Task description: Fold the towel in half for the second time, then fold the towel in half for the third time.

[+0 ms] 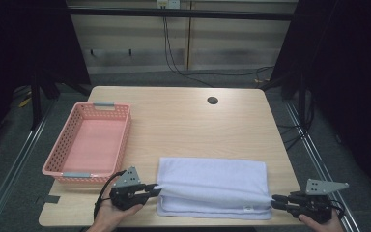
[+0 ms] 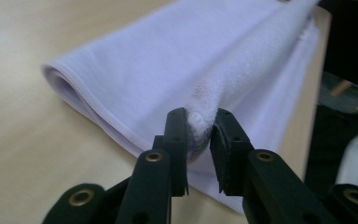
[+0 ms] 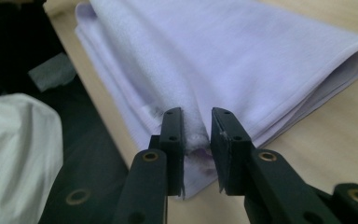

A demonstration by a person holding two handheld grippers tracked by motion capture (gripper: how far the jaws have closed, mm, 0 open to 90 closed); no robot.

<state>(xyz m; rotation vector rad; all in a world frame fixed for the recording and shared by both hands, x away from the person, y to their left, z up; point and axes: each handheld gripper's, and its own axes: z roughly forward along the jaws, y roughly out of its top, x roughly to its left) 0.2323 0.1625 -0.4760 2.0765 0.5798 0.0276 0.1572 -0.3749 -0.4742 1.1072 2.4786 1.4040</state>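
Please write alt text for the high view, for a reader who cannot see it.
A folded white towel lies at the near edge of a wooden table, with the left tool and right tool at its two near corners. A pink basket stands to the left.

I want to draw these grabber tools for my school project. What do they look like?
Each one is black, with two flat jaws and round brass-coloured rivets along the arms. The left gripper has a grey three-cornered plate on top with small holes, and a black cable looping from it. The right gripper carries the same grey plate. Bare hands hold them; no sleeves show.
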